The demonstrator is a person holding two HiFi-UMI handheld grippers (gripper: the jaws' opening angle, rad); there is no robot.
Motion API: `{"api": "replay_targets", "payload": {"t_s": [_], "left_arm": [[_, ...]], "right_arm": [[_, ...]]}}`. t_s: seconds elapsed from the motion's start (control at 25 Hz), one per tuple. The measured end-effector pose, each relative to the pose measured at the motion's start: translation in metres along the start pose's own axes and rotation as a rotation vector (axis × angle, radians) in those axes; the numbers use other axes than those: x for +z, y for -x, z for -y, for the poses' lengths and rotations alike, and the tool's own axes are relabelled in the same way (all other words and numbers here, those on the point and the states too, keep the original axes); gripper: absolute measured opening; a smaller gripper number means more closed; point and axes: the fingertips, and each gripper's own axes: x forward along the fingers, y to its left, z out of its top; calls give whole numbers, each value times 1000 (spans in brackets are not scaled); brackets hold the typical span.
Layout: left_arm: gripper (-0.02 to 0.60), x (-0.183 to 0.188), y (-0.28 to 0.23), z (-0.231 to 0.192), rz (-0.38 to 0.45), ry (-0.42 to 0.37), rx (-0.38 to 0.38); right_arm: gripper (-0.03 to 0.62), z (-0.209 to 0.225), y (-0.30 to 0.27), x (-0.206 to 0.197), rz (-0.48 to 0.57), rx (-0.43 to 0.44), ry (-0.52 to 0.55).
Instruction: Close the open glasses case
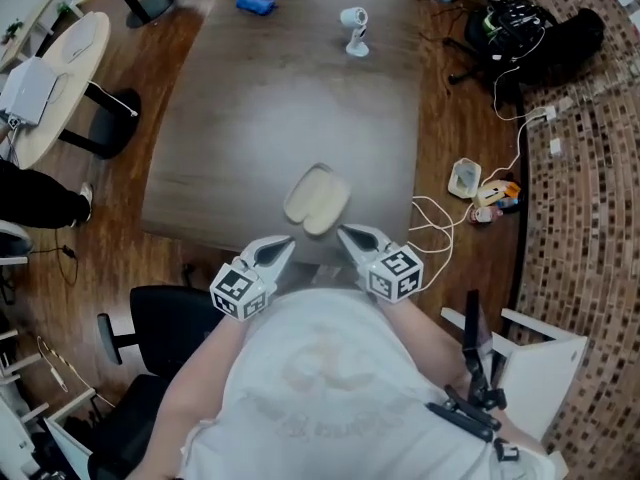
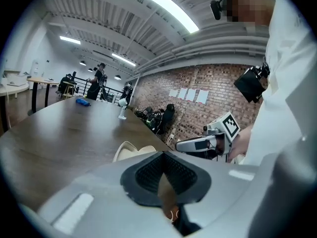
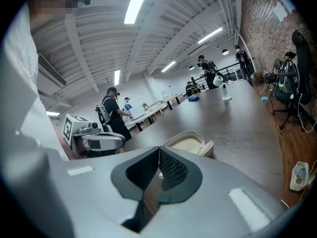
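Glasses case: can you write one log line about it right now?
glasses case: open, on table near edge | left tool: shut, empty | right tool: shut, empty | case: not held

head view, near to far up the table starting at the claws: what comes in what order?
At the near edge, side by side: left claw, right claw → open glasses case → small white device on its stand → blue object by the far edge.

glasses case [image 1: 317, 200]: on table [image 1: 250, 118], near edge | left tongs [image 1: 284, 245], right tongs [image 1: 344, 232]: just before it
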Motion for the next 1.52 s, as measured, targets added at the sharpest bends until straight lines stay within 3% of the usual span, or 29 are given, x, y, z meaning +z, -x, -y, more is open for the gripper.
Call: {"api": "replay_targets", "payload": {"t_s": [0.24, 0.48, 0.76, 1.16, 1.36, 1.52], "left_arm": [[6, 3, -25, 3, -72, -12, -6], [6, 7, -39, 7, -134, -36, -65], [6, 16, -45, -3, -163, -54, -157], [6, 11, -43, -21, -188, -53, -317], [6, 13, -38, -32, -173, -49, -349], [6, 21, -24, -51, -140, -42, -336]], "right_arm": [[9, 19, 3, -12, 15, 11, -99], [9, 32, 4, -14, 34, -32, -169], [9, 39, -3, -12, 33, -127, -234], [14, 54, -11, -29, 59, -327, -387], [93, 63, -10, -40, 59, -392, -493], [170, 64, -25, -51, 81, -392, -651]]}}
